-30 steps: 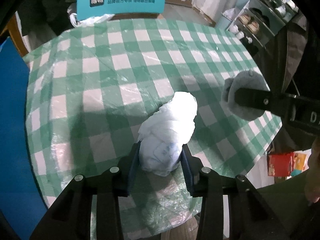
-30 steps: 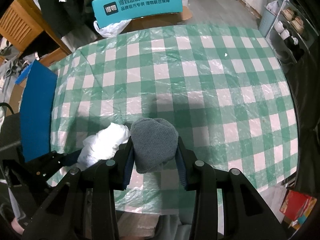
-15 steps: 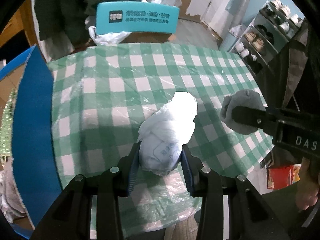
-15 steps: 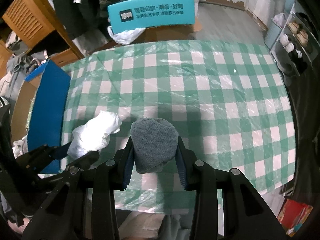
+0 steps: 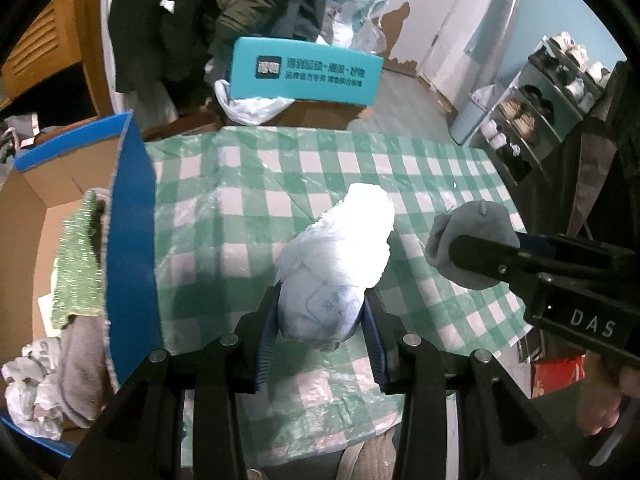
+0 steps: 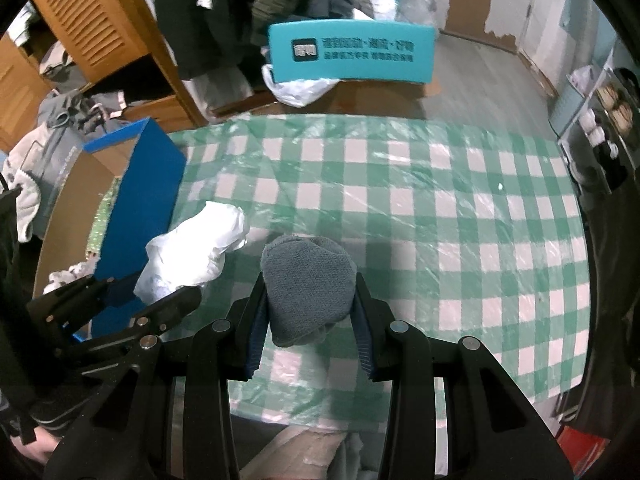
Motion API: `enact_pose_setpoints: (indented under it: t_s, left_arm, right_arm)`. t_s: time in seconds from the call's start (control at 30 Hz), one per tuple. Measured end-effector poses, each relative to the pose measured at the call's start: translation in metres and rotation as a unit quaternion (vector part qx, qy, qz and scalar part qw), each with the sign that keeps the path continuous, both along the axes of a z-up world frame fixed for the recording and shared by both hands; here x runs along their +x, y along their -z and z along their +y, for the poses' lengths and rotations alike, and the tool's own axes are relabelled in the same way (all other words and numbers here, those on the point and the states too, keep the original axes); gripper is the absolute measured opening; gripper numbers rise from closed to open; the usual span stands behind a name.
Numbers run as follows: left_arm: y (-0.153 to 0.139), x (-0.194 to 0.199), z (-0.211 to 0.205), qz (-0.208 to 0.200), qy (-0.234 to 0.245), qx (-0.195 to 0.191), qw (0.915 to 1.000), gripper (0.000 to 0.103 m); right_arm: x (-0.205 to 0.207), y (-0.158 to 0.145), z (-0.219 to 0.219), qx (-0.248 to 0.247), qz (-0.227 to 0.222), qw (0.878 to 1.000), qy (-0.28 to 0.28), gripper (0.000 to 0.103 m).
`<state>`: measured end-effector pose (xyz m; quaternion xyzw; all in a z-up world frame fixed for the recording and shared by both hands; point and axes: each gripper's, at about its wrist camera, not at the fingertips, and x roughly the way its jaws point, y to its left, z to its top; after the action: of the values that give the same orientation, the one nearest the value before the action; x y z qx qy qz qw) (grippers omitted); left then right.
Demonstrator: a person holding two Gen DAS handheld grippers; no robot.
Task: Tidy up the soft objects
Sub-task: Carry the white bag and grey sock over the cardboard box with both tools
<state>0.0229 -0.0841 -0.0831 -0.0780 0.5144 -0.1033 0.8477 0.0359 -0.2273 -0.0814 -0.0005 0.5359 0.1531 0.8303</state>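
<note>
My left gripper [image 5: 320, 312] is shut on a crumpled white plastic bag [image 5: 340, 256] and holds it above the green-checked table [image 5: 248, 208]. The bag also shows in the right wrist view [image 6: 196, 248], with the left gripper [image 6: 132, 300] under it. My right gripper [image 6: 310, 312] is shut on a rolled grey sock [image 6: 308, 284], also held above the table. The sock shows at the right of the left wrist view [image 5: 468, 240]. A blue-walled cardboard box [image 5: 128, 248] stands at the table's left edge and holds soft items: a green glittery cloth [image 5: 76, 260], a grey cloth [image 5: 80, 368].
A teal chair back [image 5: 308, 72] with a white bag stands beyond the far table edge. Dark coats [image 6: 224, 12] hang behind it by a wooden cabinet [image 6: 92, 28]. A shoe rack [image 5: 548, 92] stands at the right. A red package [image 5: 556, 372] lies on the floor at the lower right.
Both grippers have risen and pulled back from the table with their loads still held. The left one has swung left, so the blue box and its contents have come into view.
</note>
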Motion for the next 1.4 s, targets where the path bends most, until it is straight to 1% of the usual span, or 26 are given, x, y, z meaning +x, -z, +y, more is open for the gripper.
enact_pose_setpoints:
  t_s: [0.33,0.47,0.6,0.8,1.2,1.4]
  left_arm:
    - [-0.014,-0.006,0.035,-0.008,-0.034,0.005,0.9994,0.04]
    - [-0.02,-0.012,0.048,-0.014,-0.049,0.005,0.9987,0.04]
    - [-0.027,-0.015,0.064,-0.024,-0.067,0.013,0.9974,0.04]
    - [-0.034,-0.019,0.089,-0.028,-0.089,0.011,0.9955,0.04]
    - [-0.047,-0.027,0.15,-0.042,-0.146,0.007,0.9884,0.04]
    - [-0.045,-0.032,0.18,-0.04,-0.177,0.012,0.9833,0.04]
  right_arm:
    - [0.0,-0.02,0.037,0.002,-0.018,0.999,-0.035,0.037]
    - [0.0,-0.024,0.053,0.004,-0.022,0.999,-0.049,0.037]
    - [0.002,-0.027,0.07,0.005,-0.024,0.998,-0.063,0.037]
    - [0.004,-0.034,0.098,0.007,-0.028,0.996,-0.083,0.037]
    - [0.013,-0.038,0.157,0.016,-0.024,0.992,-0.126,0.037]
    - [0.016,-0.035,0.192,0.023,-0.016,0.988,-0.15,0.037]
